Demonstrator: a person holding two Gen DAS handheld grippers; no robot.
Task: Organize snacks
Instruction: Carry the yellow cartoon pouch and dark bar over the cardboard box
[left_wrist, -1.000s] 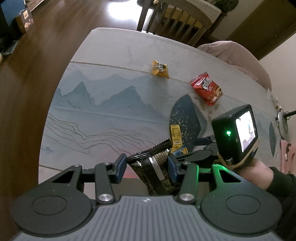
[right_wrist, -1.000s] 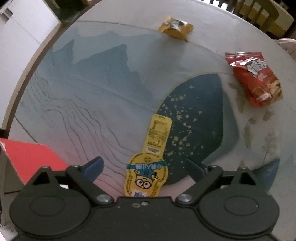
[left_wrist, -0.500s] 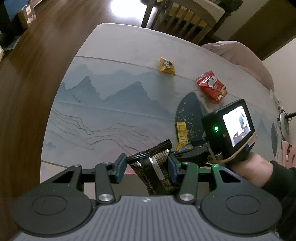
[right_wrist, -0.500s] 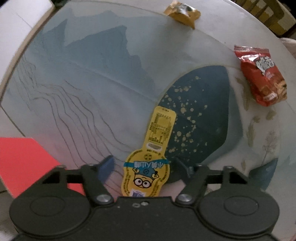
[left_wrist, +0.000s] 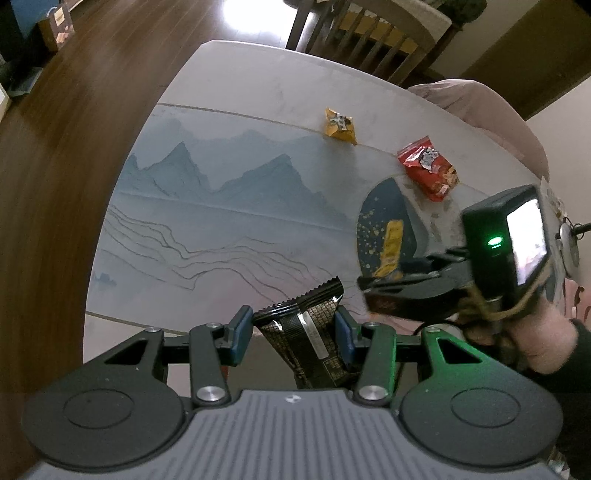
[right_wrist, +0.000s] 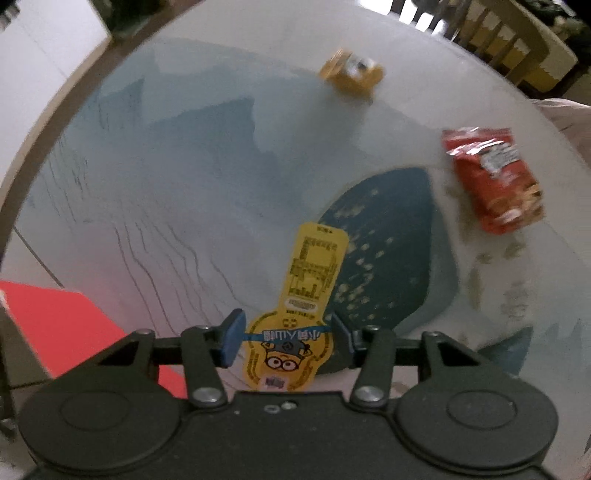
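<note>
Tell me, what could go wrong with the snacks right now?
1. The right gripper is closing on the wide end of the flat yellow cartoon snack packet; its long free end could droop or slip out.
2. The left gripper grips the crinkly black snack wrapper by its sides, and slick foil might slide.
3. The two grippers sit close together and could bump.

right tongs (right_wrist: 286, 341): closing in | yellow snack packet (right_wrist: 295, 325): between pads, seemingly touched
</note>
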